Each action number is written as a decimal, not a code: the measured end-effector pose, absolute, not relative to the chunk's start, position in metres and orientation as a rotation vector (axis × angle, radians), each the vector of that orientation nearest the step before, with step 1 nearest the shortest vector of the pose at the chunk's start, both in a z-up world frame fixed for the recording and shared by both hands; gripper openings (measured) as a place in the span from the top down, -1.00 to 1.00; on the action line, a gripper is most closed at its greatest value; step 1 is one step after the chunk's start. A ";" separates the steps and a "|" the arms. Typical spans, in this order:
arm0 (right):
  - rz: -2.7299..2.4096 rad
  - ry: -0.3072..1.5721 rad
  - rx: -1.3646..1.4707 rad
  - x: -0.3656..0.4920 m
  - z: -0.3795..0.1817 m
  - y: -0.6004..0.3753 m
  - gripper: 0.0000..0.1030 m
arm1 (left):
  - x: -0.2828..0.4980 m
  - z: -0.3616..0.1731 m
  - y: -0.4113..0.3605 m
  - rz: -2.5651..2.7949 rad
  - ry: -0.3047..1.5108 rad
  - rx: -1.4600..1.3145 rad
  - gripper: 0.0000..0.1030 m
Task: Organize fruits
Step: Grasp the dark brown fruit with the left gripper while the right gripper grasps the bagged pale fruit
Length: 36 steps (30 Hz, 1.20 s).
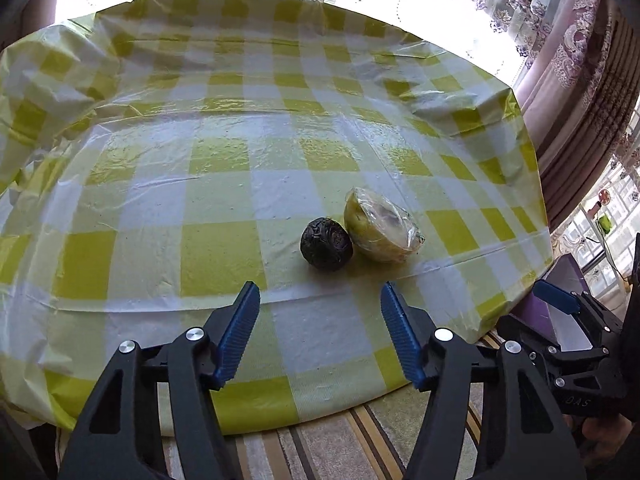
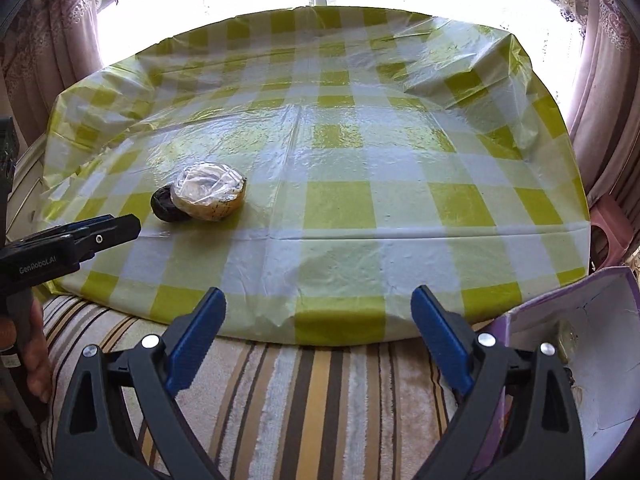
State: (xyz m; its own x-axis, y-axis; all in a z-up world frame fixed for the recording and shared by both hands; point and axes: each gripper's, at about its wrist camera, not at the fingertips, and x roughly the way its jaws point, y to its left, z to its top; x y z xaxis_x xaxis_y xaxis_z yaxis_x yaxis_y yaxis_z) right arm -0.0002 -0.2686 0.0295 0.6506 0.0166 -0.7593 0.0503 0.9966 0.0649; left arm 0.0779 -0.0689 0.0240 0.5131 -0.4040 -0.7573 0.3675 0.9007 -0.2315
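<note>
A dark wrinkled round fruit [image 1: 326,243] lies on the yellow-green checked tablecloth [image 1: 224,184], touching a halved yellow fruit wrapped in clear film [image 1: 382,230]. My left gripper [image 1: 320,294] hovers just short of the dark fruit, open, with nothing between its blue pads. In the right wrist view the same pair, dark fruit [image 2: 166,206] and wrapped half [image 2: 210,192], sits far to the left. My right gripper [image 2: 318,296] hangs open and empty over the table's near edge. The left gripper's fingers [image 2: 120,228] point at the fruits from the left edge.
A purple box [image 2: 580,320] with a white inside stands at the lower right beside the table; a small pale item [image 2: 566,338] lies in it. Striped fabric [image 2: 312,400] runs below the table edge. Curtains [image 2: 52,40] and a bright window stand behind.
</note>
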 end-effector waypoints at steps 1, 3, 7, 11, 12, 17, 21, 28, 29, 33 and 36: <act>-0.018 0.857 0.088 0.003 0.030 -0.266 -0.83 | 0.083 0.022 -0.073 -0.470 0.931 -0.014 -0.17; -0.015 0.850 0.099 0.010 0.031 -0.263 -0.83 | 0.091 0.020 -0.081 -0.469 0.938 0.039 -0.13; -0.018 0.835 0.113 0.021 0.033 -0.260 -0.83 | 0.106 0.014 -0.093 -0.466 0.946 0.113 -0.13; -0.018 0.831 0.119 0.032 0.031 -0.258 -0.83 | 0.114 0.007 -0.106 -0.481 0.957 0.187 -0.13; -0.019 0.829 0.121 0.035 0.031 -0.257 -0.83 | 0.115 0.006 -0.109 -0.480 0.954 0.208 -0.11; -0.014 0.826 0.123 0.049 0.031 -0.251 -0.84 | 0.118 0.004 -0.114 -0.480 0.925 0.249 0.32; 0.002 0.820 0.112 0.059 0.031 -0.240 -0.84 | 0.122 0.005 -0.099 -0.466 0.924 0.166 0.35; 0.051 0.835 0.084 0.080 0.027 -0.216 -0.84 | 0.125 0.011 -0.057 -0.343 0.881 -0.018 0.35; 0.056 0.838 0.080 0.084 0.027 -0.212 -0.84 | 0.124 0.012 -0.052 -0.326 0.871 -0.039 0.35; 0.067 0.833 0.073 0.096 0.026 -0.200 -0.84 | 0.122 0.015 -0.031 -0.268 0.838 -0.119 0.35; 0.070 0.837 0.073 0.107 0.023 -0.194 -0.84 | 0.122 0.014 -0.021 -0.252 0.827 -0.154 0.35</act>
